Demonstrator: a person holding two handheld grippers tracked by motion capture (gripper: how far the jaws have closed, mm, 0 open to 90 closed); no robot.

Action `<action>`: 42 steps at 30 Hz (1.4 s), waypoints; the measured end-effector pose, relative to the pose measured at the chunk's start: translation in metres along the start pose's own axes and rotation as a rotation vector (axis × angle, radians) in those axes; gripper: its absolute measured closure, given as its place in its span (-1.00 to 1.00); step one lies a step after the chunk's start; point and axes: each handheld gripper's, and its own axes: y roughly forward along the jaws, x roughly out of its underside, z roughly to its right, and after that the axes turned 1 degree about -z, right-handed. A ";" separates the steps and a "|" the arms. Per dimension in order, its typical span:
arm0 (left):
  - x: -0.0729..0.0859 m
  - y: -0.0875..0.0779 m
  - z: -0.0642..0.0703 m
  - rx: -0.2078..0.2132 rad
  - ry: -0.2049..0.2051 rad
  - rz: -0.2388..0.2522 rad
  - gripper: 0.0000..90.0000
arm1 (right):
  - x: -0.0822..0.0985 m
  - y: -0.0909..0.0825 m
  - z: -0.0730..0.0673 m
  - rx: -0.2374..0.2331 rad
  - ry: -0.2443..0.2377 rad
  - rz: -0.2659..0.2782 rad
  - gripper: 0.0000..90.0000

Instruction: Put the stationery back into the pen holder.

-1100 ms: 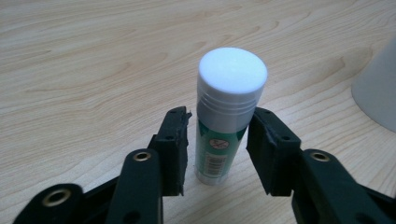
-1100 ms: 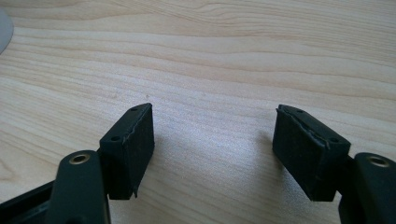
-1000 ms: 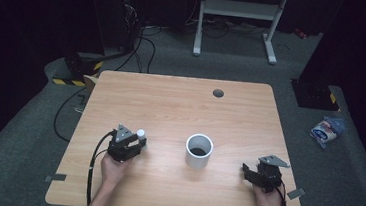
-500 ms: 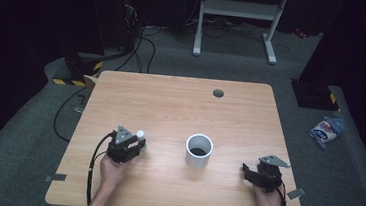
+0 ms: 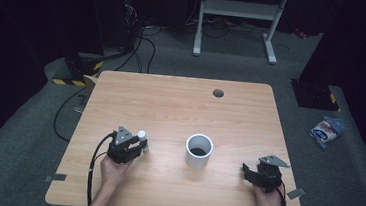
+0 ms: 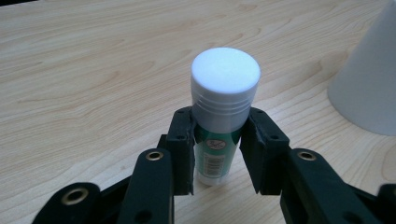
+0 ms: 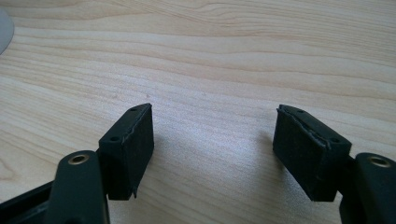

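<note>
A glue stick point(image 6: 226, 93) with a white cap and a green label stands upright on the wooden table point(image 5: 180, 108). My left gripper point(image 6: 217, 140) is shut on its body, with one black pad pressed on each side below the cap. From above, the left gripper point(image 5: 139, 145) sits at the front left with the glue stick point(image 5: 142, 135) at its tip. A white cup point(image 5: 199, 152) stands mid-table to its right, and the cup point(image 6: 369, 84) also rises at the right edge of the left gripper view. My right gripper point(image 7: 212, 140) is open over bare wood; it rests at the table's front right point(image 5: 248, 171).
A round cable hole point(image 5: 218, 93) sits near the table's far edge. Tape pieces point(image 5: 56, 178) mark the front corners. On the floor lie cables point(image 5: 70, 108) to the left and a blue and white bag point(image 5: 326, 130) to the right. A metal stand point(image 5: 239, 7) is behind.
</note>
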 end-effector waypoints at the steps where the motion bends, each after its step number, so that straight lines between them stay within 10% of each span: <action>1: 0.000 0.000 0.000 0.003 0.000 0.001 0.45 | 0.000 0.000 0.000 0.000 0.000 0.000 -0.36; 42: -0.043 -0.018 0.035 0.147 0.050 0.021 0.45 | 0.000 0.000 0.001 0.002 -0.006 0.003 -0.36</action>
